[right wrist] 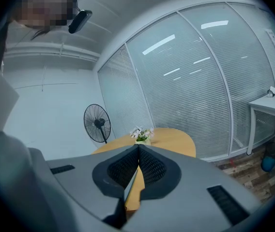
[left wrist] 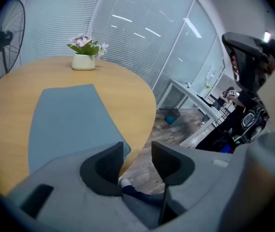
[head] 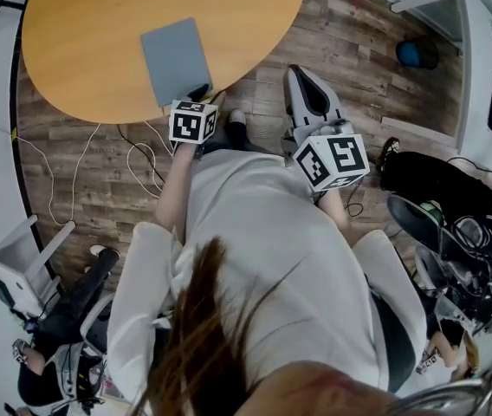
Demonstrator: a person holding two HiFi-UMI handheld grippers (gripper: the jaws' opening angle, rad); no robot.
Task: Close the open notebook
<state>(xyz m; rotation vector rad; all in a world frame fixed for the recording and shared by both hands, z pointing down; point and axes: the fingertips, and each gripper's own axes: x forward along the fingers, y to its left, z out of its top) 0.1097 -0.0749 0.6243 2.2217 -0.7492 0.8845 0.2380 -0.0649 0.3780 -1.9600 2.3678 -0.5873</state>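
The grey-blue notebook [head: 175, 59] lies flat and closed on the round wooden table [head: 81, 24], close to its near edge. My left gripper [head: 201, 92] points down at the notebook's near right corner. In the left gripper view the notebook [left wrist: 69, 124] spreads to the left, and the left gripper [left wrist: 135, 161] is open, with only floor and a shoe showing between its jaws. My right gripper [head: 298, 72] hangs over the floor to the right of the table. In its own view the right gripper [right wrist: 138, 151] is shut on nothing.
A white pot of flowers [left wrist: 83, 61] stands at the table's far side. A standing fan [left wrist: 4, 42] is behind the table. A blue bin [head: 416, 54] and a white desk [head: 488, 50] lie to the right, cables [head: 142, 159] run over the floor, and an office chair [head: 445, 232] stands near.
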